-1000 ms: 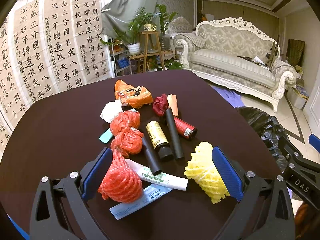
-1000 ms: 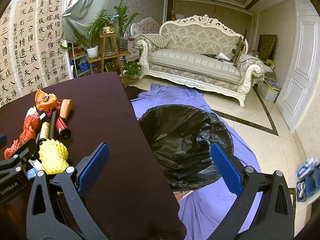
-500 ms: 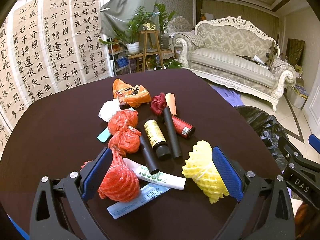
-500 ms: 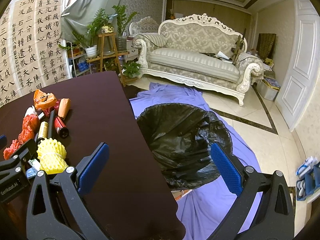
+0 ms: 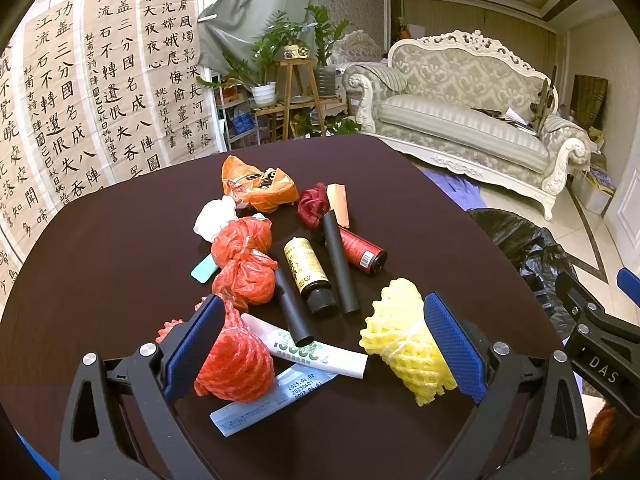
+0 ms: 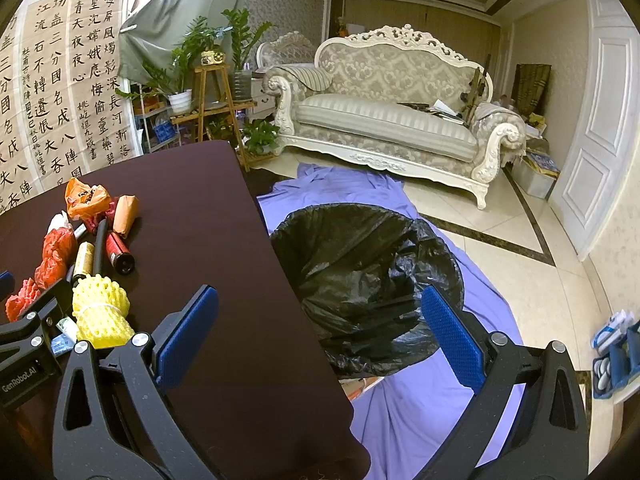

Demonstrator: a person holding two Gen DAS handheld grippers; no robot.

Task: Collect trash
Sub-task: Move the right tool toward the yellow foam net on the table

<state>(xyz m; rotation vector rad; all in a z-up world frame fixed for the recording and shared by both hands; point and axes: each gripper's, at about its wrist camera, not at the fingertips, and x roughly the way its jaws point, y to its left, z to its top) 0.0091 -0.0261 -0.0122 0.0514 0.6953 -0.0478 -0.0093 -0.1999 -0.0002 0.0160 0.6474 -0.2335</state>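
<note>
A heap of trash lies on the dark table. Nearest me are a red foam net, a white tube, a flat sachet and a yellow foam net. Farther back lie red bags, black tubes, a yellow-labelled bottle, a red can and an orange bag. My left gripper stands open just above the near pieces, holding nothing. My right gripper is open over the table edge, beside the black-lined bin.
The bin stands on a purple sheet on the tiled floor, right of the table. A white sofa and a plant stand are at the back. Calligraphy sheets hang on the left wall.
The left gripper has edged slightly back and up from the heap, so the trash sits a little farther off. The right gripper has barely shifted. Both stay open.
</note>
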